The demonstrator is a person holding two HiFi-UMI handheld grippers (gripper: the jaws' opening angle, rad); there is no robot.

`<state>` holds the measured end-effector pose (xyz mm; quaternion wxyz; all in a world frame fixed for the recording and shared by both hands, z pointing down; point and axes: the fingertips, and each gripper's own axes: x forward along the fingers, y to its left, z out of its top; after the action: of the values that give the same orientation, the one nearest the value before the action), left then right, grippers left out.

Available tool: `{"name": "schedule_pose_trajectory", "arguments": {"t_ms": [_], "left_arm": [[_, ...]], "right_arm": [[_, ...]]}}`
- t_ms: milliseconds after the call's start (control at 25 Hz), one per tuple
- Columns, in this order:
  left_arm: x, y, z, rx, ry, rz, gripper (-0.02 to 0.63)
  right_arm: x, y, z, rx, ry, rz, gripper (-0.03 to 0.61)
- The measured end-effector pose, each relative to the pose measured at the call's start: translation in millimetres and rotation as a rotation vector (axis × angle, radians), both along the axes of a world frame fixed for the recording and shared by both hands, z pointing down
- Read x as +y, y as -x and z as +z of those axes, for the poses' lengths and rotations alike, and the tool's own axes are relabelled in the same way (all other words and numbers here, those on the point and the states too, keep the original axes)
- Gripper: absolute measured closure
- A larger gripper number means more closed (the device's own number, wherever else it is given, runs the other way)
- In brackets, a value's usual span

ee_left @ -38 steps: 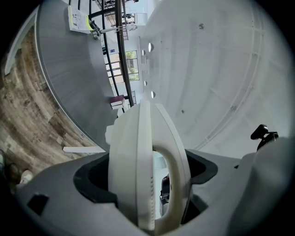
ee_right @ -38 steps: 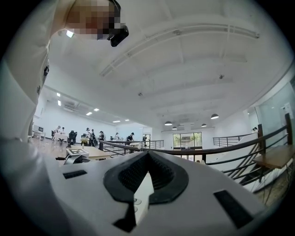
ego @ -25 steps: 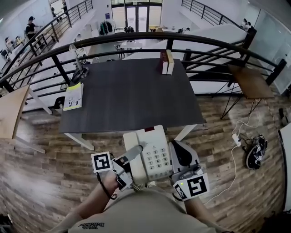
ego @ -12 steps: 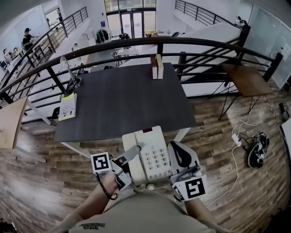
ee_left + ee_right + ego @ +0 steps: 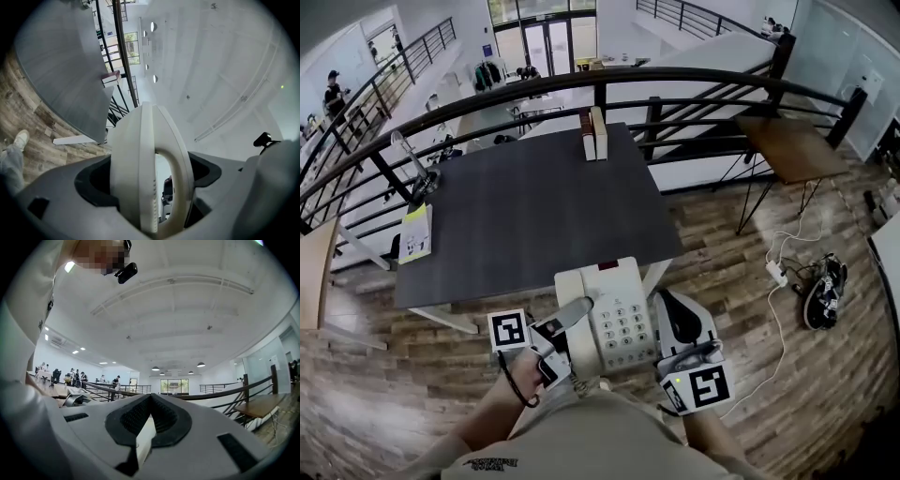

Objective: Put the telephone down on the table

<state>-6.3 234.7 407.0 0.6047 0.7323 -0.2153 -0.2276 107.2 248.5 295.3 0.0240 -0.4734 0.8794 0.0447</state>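
While the dark bench [image 5: 534, 206] lies just ahead, the cream telephone [image 5: 619, 314] hangs over wooden floor [image 5: 750, 281], short of the near edge. The left tongs [image 5: 570, 319] clamp its left side, the right tongs [image 5: 667, 317] only a thin rim. That shallow bite could slip and drop it.

- The bench [image 5: 534, 220], with a dark grey top on white legs, fills the middle of the head view and stands on a wood-plank floor [image 5: 741, 234].
- Two books [image 5: 593, 134] stand upright and touching at its far edge, upper centre.
- A yellow-green booklet [image 5: 414, 232] lies flat at its left edge.
- A desk lamp [image 5: 425, 185] sits at its far left corner.
- A white power strip [image 5: 776, 273] and dark shoes [image 5: 823, 292] lie on the floor at right.
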Motion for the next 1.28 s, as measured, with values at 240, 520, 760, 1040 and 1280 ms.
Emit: {"name": "schedule_pose_trajectory", "arguments": {"t_ms": [240,520,760,1040,1280], "left_arm": [[-56,-11,11,0.016,-0.007,0.048,0.166],[-133,-3,18,0.016,-0.022,0.104,0.166],[-192,10,21,0.028,0.016,0.129,0.166],[-251,26,16,0.032,0.008,0.149,0.165],[-285,35,19,0.049,0.021,0.163,0.165]], "right_arm": [[-52,-13,16,0.025,0.037,0.061,0.577],[-135,-4,27,0.091,0.046,0.113,0.577],[-202,2,34,0.118,0.086,0.137,0.577],[-257,-1,31,0.134,0.123,0.195,0.577],[-293,17,33,0.135,0.134,0.184,0.577]]}}
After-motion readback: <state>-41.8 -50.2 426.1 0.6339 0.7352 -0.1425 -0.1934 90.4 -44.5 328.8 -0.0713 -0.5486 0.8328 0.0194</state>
